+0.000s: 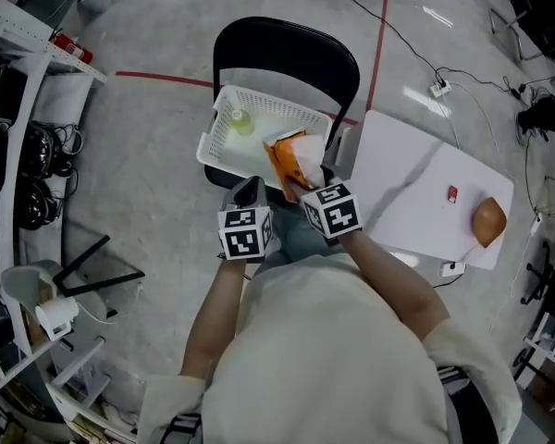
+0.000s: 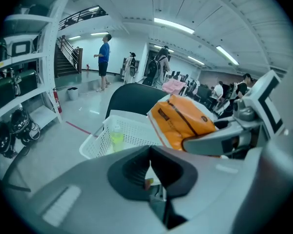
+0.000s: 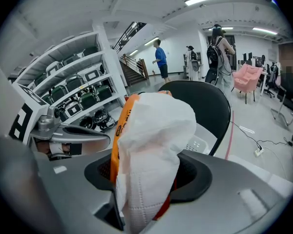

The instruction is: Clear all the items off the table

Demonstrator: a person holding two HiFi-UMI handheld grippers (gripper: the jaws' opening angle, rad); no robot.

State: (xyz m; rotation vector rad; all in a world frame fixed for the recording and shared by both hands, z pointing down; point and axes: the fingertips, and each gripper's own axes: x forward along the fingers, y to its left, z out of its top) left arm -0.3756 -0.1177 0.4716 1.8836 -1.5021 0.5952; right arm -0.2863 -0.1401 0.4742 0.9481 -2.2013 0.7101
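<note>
Grey workshop floor (image 1: pixel 148 174): left of the white table (image 1: pixel 398 202), a white perforated plastic basket (image 1: pixel 224 109) already holds a small yellow-green bottle (image 1: pixel 241 121). The right gripper (image 1: pixel 296 185) clamps an orange tissue pack (image 1: pixel 291 160) over the basket's near edge. The left gripper (image 1: pixel 250 192) is closed and empty. A round brown item (image 1: pixel 488 222) and a small red item (image 1: pixel 451 194) are left on the table.

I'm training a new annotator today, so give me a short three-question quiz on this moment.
1. True or false: the left gripper is shut with nothing between its jaws.
2. Multiple choice: the right gripper grips A) a bottle, B) the orange tissue pack, C) a cable.
3. Fill in: the white basket sits on a black ____.
Key: 1 true; 2 B; 3 chair.
</note>
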